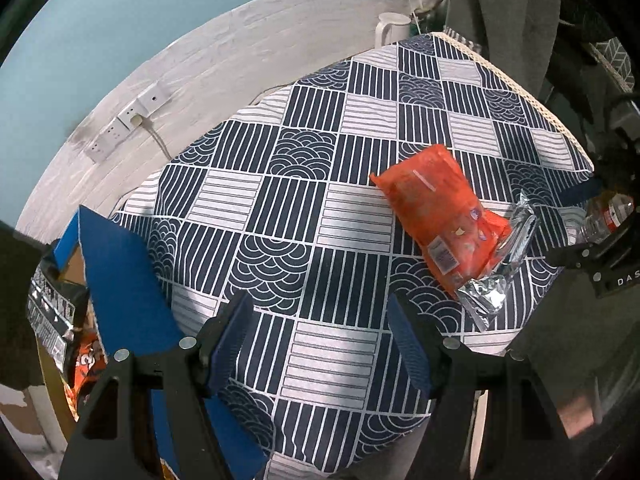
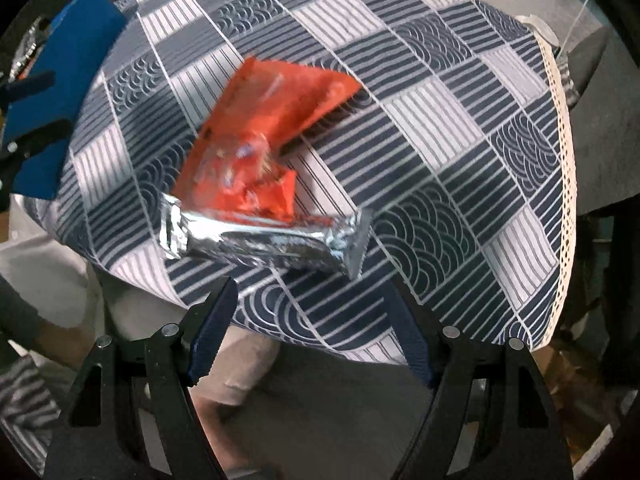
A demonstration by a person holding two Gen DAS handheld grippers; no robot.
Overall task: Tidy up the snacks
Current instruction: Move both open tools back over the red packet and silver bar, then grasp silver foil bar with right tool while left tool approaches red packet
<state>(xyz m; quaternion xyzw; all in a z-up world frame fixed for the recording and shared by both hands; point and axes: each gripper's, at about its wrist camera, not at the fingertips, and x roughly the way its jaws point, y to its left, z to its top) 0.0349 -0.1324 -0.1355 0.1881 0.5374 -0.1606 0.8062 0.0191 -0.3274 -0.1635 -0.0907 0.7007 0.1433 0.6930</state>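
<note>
Nearby, a silver packet (image 2: 260,236) touches the orange bag (image 2: 260,136); both tools (image 1: 320,344) (image 2: 308,328) gape wide, empty.

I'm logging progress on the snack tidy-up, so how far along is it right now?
Done: some snack bags already sit in the blue-flapped box beside the table. In hand: nothing; the left tongs and right tongs are both open and empty. Left: the orange packet and the silver wrapper touching it, on the patterned tablecloth.
</note>
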